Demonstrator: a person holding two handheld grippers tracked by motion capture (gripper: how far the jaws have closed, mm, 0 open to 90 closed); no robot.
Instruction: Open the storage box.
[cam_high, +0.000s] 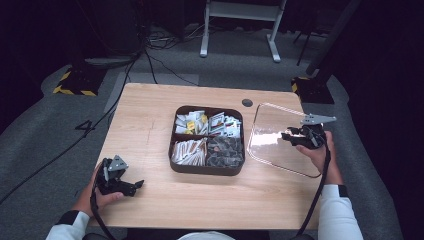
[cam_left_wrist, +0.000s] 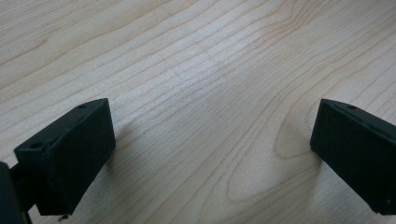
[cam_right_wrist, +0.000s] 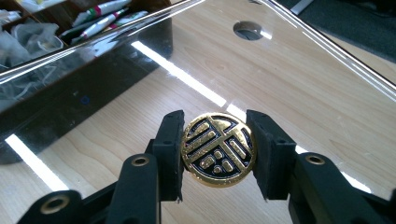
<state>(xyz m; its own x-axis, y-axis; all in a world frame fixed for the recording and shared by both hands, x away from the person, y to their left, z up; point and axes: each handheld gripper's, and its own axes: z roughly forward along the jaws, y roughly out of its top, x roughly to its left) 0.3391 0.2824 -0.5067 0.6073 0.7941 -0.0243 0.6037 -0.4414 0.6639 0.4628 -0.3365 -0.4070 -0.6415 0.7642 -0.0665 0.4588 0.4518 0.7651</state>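
A clear square lid (cam_high: 272, 135) sits just right of the dark four-compartment tray (cam_high: 207, 171), one edge near the tray's right wall. My right gripper (cam_high: 295, 136) holds it from the right side. In the right gripper view the jaws of that gripper (cam_right_wrist: 217, 150) press on both sides of the lid's round gold-and-black knob (cam_right_wrist: 217, 142), with the clear lid (cam_right_wrist: 289, 79) spreading beyond it and the tray's dark wall (cam_right_wrist: 70, 102) at the left. My left gripper (cam_high: 134, 186) rests at the table's front left, and in its own view the gripper (cam_left_wrist: 212, 154) stands open over bare wood.
The tray holds several packets and sachets (cam_high: 200, 122) in its compartments. A round cable hole (cam_high: 247, 102) lies in the tabletop behind the tray. The lid's right corner reaches past the table's right edge (cam_high: 312, 170). A cable trails from each gripper toward the front edge.
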